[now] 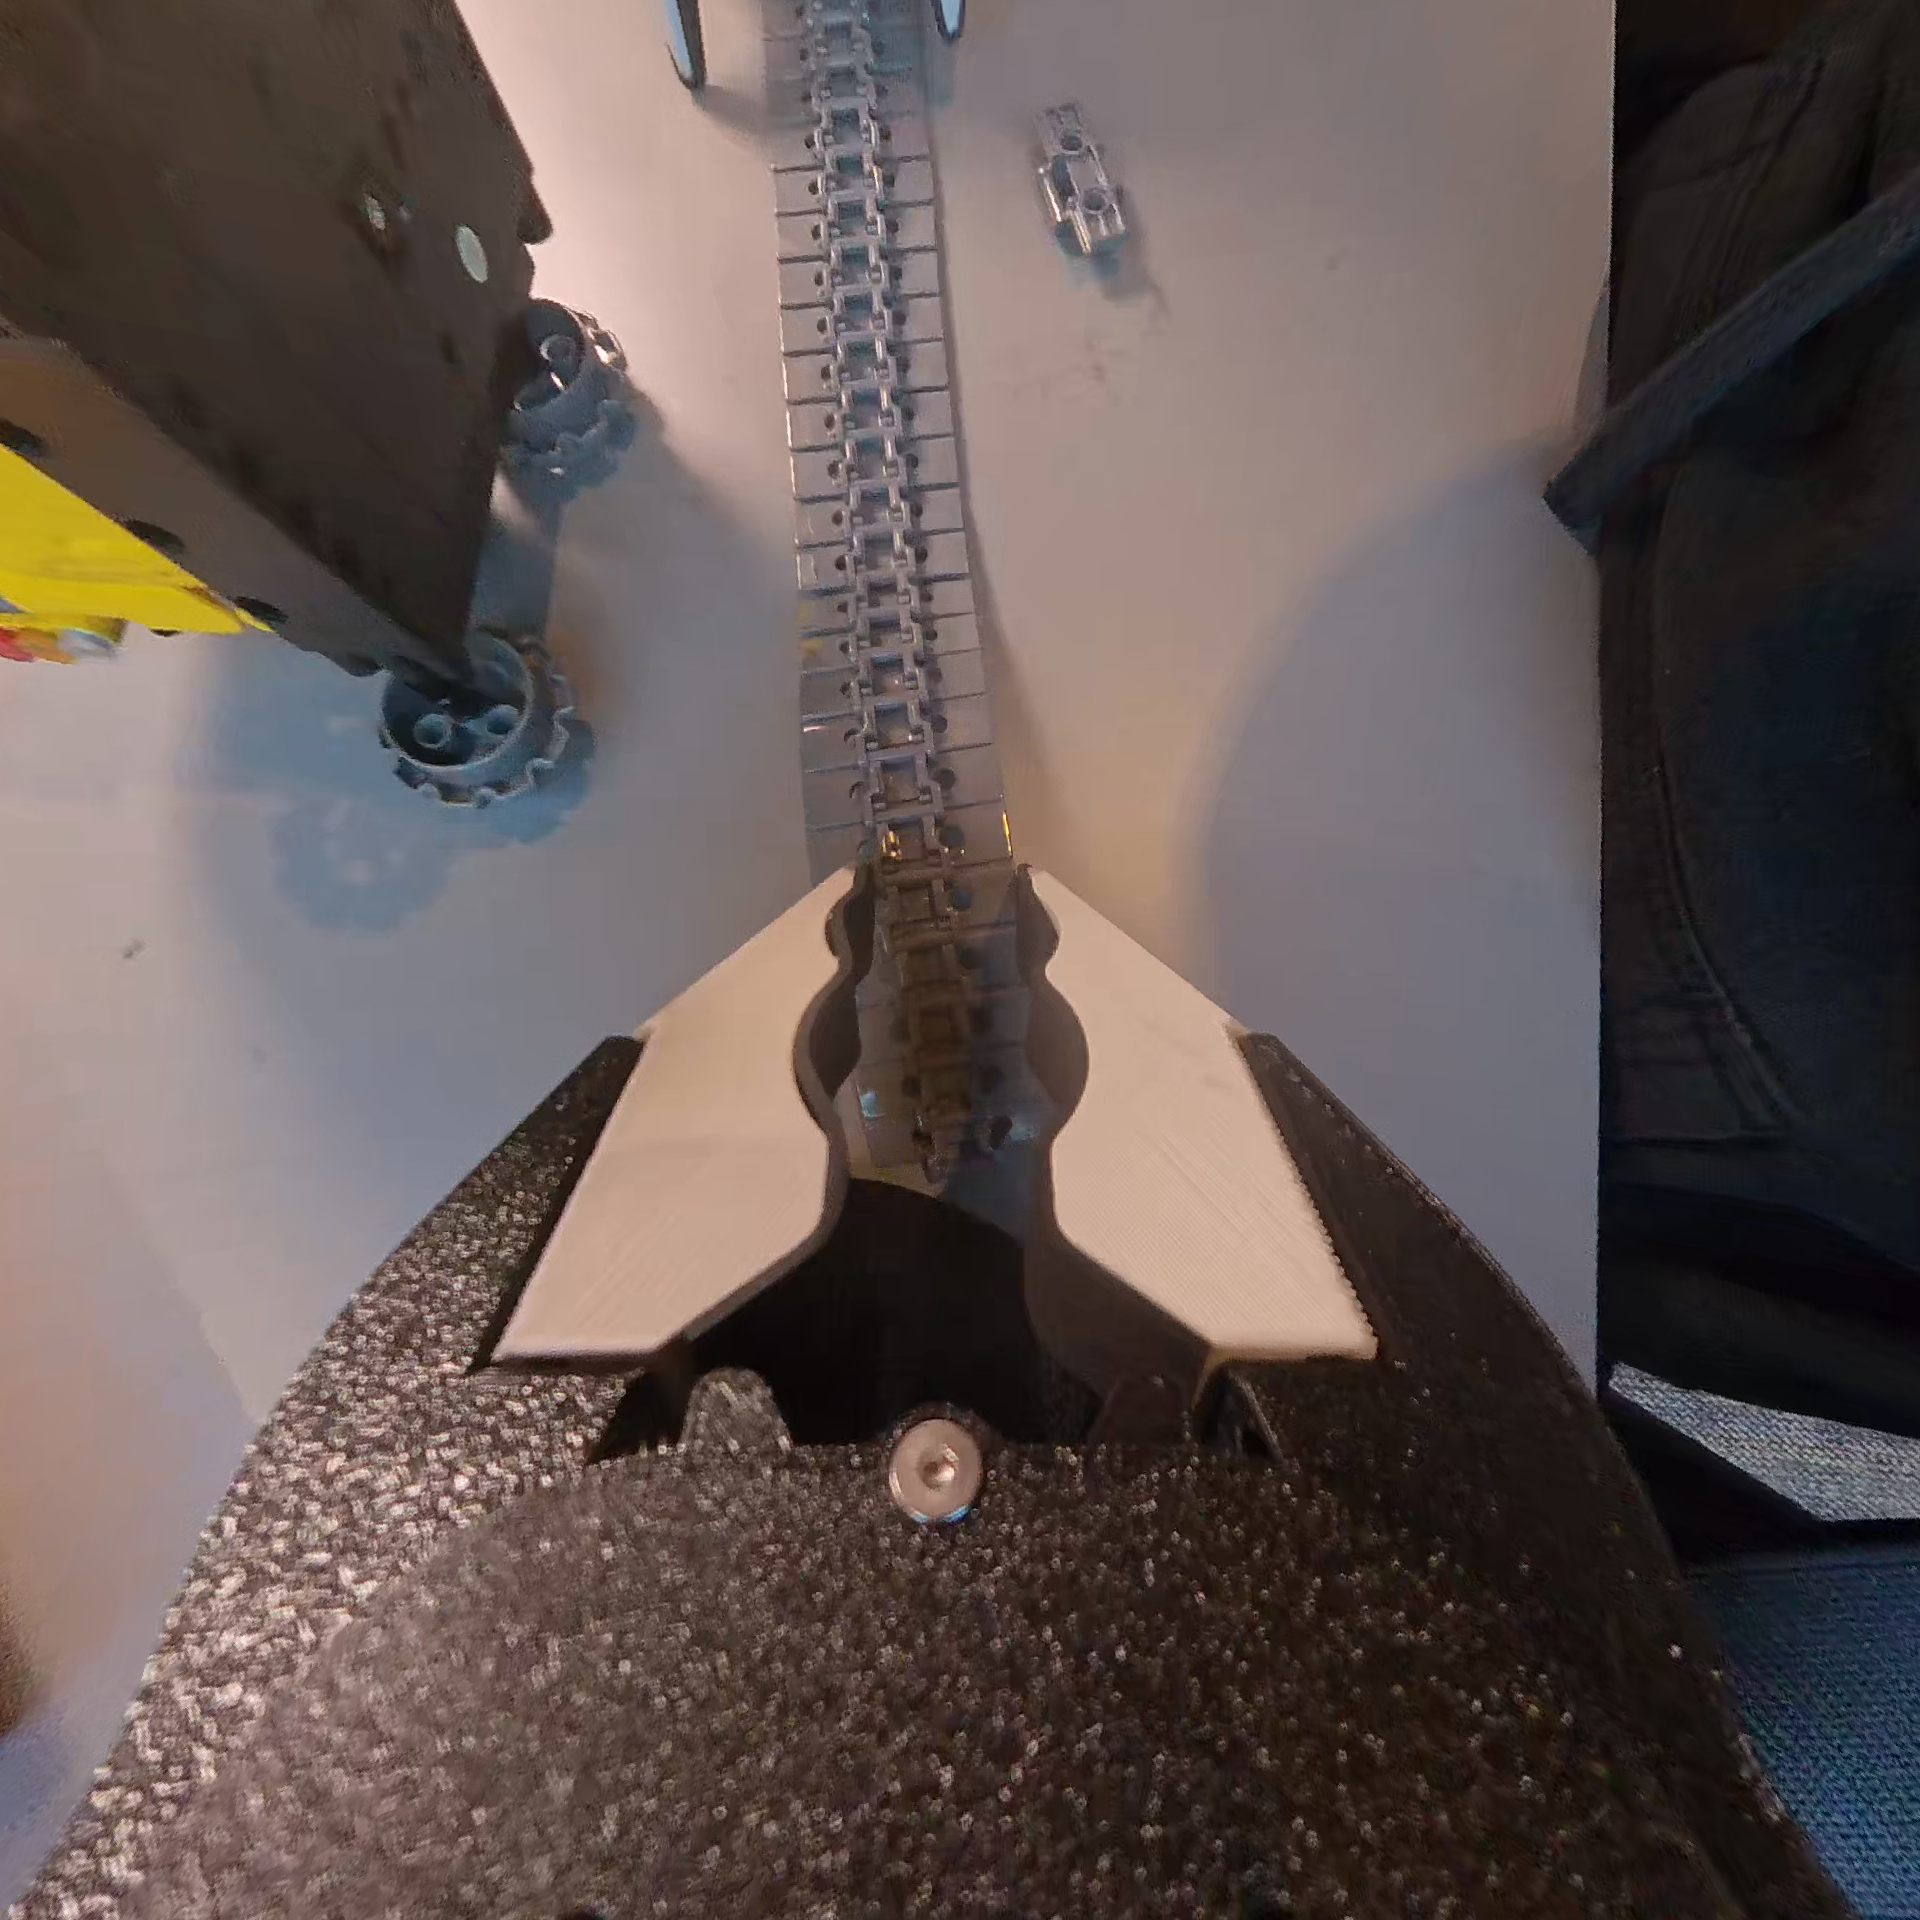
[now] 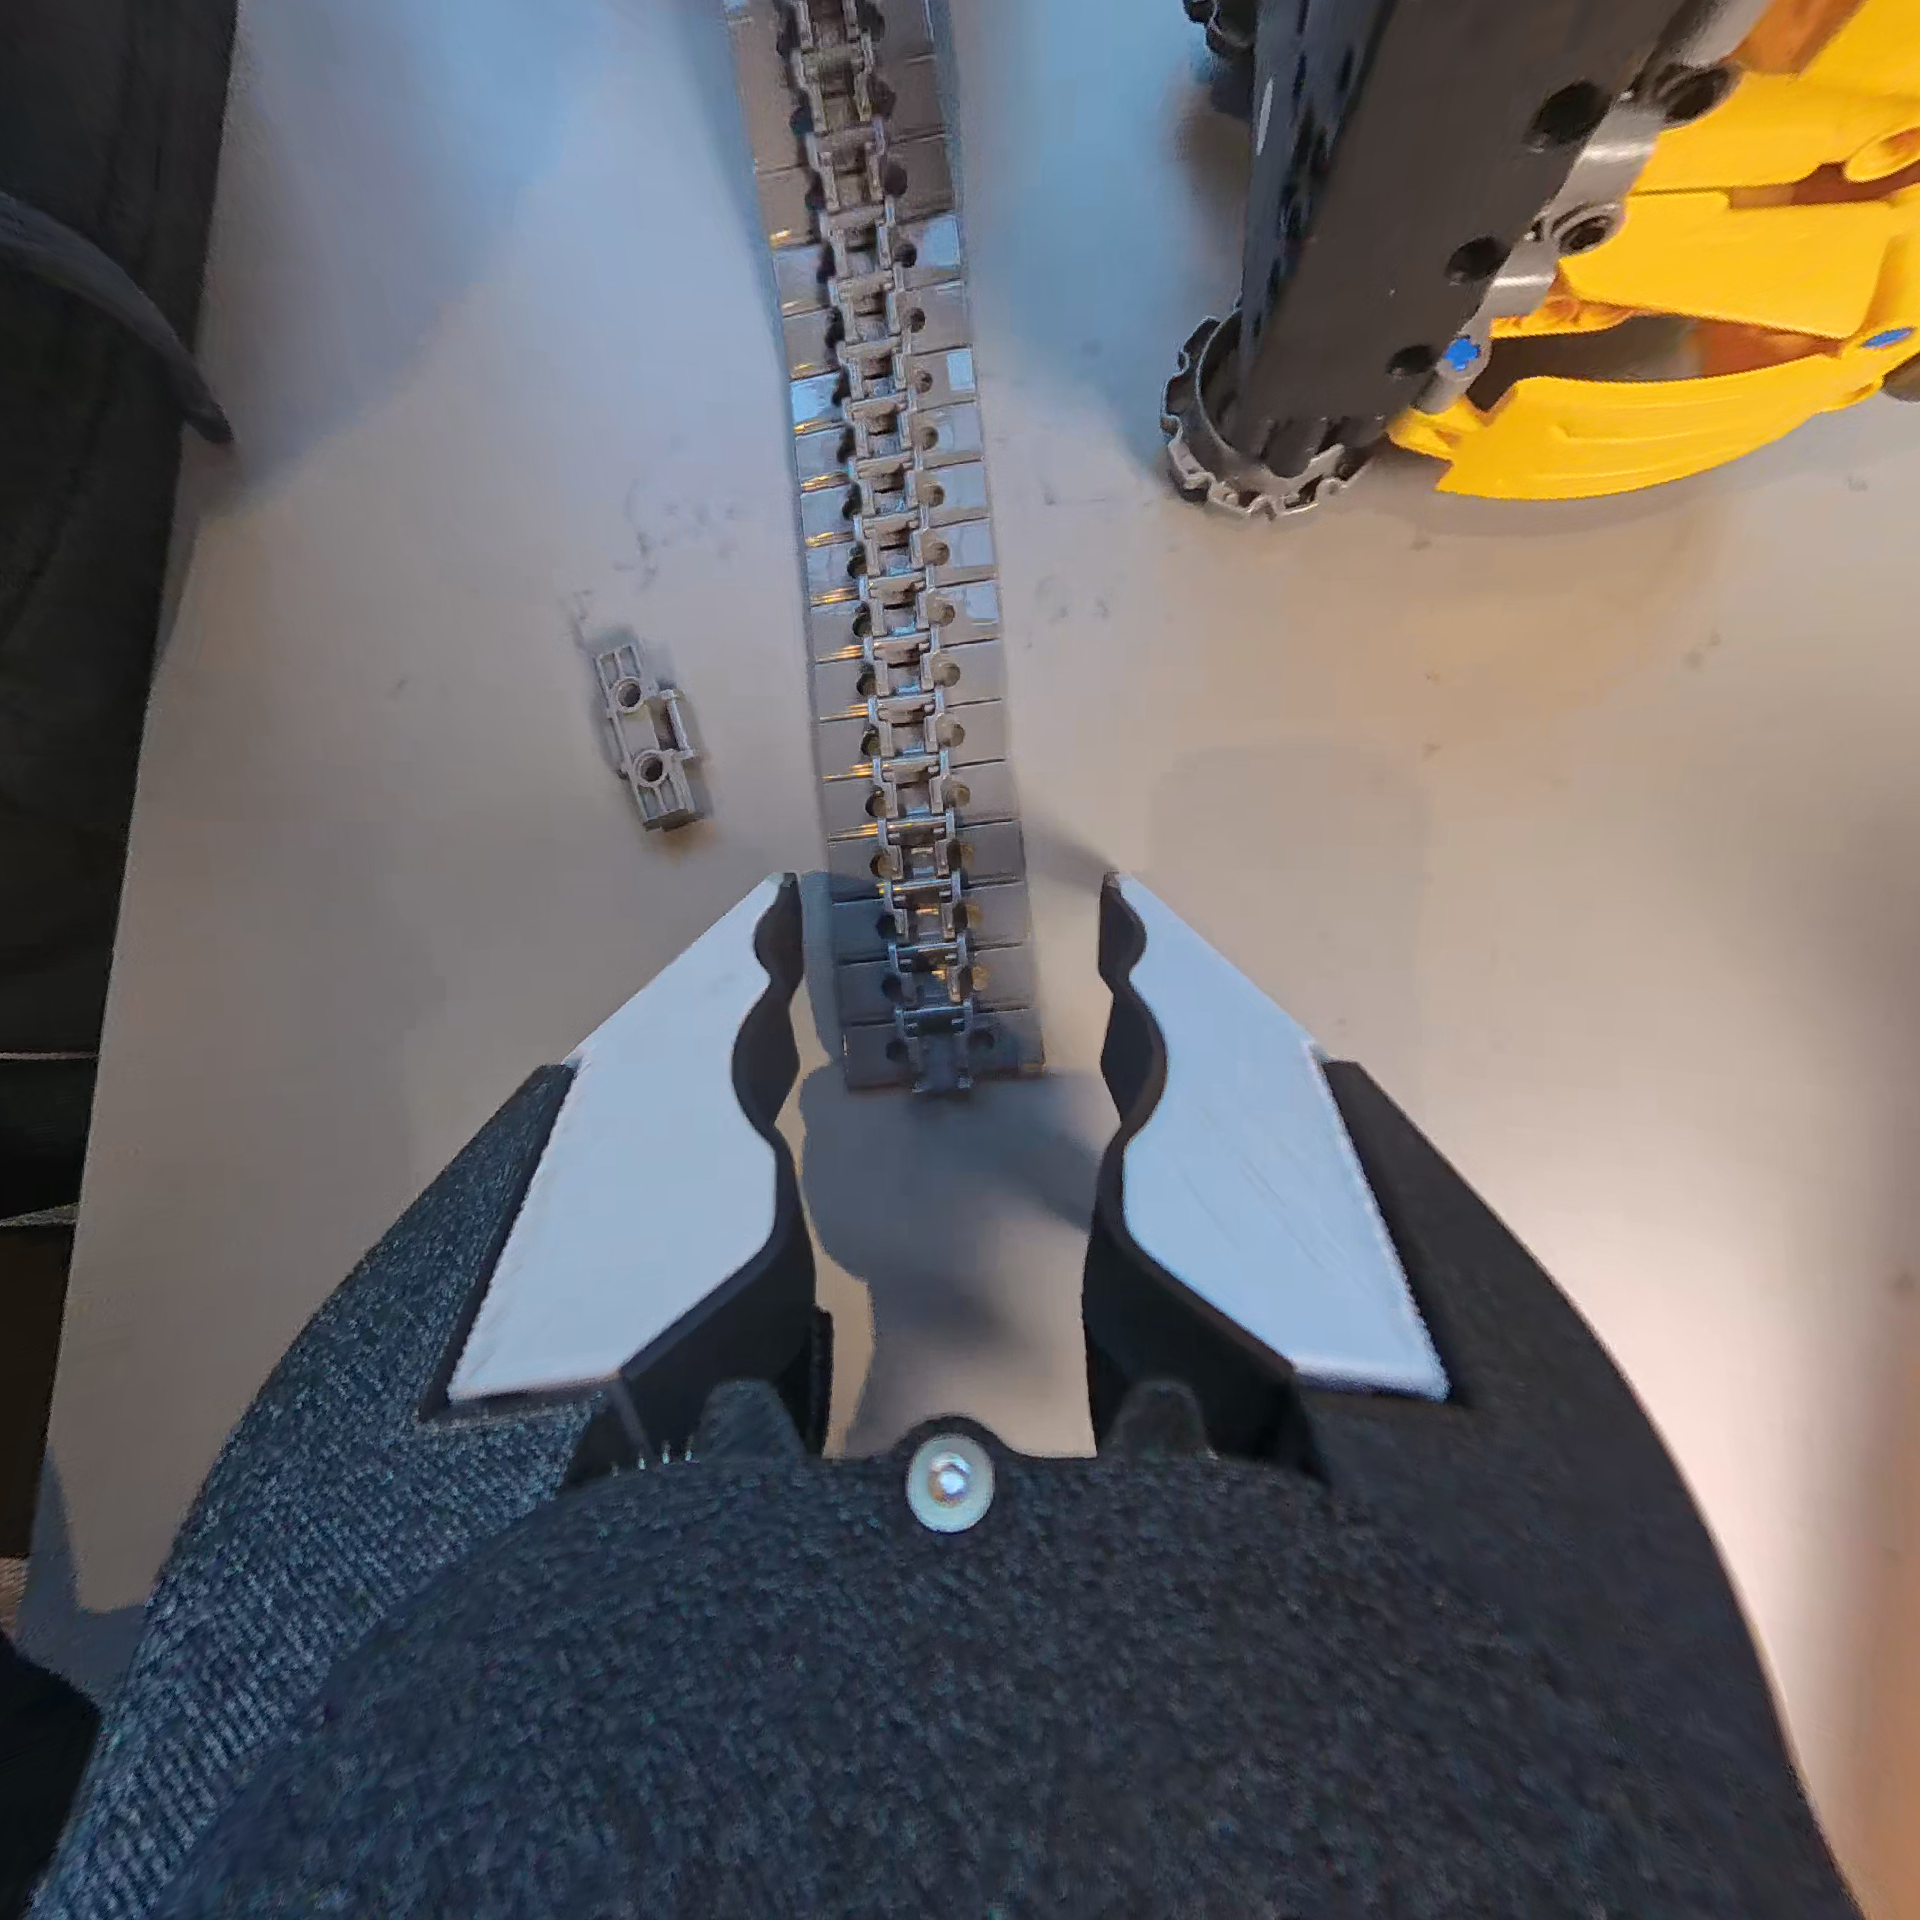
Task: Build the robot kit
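Left gripper (image 1: pixel 940 883) clamped on near end of grey track (image 1: pixel 883 468), pinning it flat. Right gripper (image 2: pixel 951 883) apart, straddling far end w/o touching. Loose link (image 2: pixel 652 740) just beside.

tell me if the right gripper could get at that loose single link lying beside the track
Probably yes. The right gripper is open and holds nothing, straddling the near end of the track. The loose link lies apart from the track on bare table, with nothing between them.

Tread chain (image 2: pixel 904 582): grey, glossy links. Loose link (image 2: pixel 652 740): grey. Sprocket wheel (image 1: pixel 478 722): dark grey. Toy vehicle (image 2: pixel 1621 312): yellow panels, black perforated beam. Tabletop (image 2: pixel 1455 831): off-white. Claw fingers (image 2: pixel 644 1164): white faces, black edges.
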A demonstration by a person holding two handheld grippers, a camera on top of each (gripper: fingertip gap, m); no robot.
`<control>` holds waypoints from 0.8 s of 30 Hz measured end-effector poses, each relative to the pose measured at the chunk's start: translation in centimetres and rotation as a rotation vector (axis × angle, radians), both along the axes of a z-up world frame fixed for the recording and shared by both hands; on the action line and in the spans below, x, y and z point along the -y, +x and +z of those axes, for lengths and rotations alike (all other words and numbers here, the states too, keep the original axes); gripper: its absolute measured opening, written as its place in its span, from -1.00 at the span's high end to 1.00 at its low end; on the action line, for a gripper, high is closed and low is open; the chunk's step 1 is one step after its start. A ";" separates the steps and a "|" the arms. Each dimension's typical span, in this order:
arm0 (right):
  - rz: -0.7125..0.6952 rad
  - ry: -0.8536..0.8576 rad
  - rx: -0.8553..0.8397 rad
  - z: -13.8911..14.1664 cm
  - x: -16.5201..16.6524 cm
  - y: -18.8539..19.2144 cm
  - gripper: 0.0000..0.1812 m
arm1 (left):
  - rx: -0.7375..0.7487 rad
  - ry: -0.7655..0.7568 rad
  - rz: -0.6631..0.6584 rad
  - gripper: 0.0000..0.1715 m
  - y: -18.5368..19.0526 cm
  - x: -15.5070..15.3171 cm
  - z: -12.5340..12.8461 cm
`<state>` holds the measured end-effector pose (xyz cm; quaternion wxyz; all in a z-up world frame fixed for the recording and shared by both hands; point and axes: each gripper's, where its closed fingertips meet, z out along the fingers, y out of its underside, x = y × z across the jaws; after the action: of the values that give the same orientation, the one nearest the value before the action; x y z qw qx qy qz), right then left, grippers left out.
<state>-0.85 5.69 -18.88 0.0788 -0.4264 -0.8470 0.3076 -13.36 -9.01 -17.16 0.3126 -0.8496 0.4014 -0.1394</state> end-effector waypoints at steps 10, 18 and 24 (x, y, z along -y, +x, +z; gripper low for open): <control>-0.180 -0.110 -0.519 12.9 -0.9 -7.7 0.34 | -0.017 -0.025 -0.081 0.71 -0.3 -1.5 -0.5; -0.009 0.090 -0.386 10.2 1.2 -10.6 0.52 | -0.077 -0.054 -0.136 0.71 -0.7 -1.4 -1.9; -0.008 0.277 -0.515 10.3 1.6 -9.7 0.53 | 0.228 0.035 -0.073 0.70 -0.8 -2.3 3.5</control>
<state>-10.54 4.04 -8.56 0.3497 -0.3228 -0.8314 0.2867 -14.13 -6.73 -13.69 0.3660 -0.8073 0.3964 -0.2394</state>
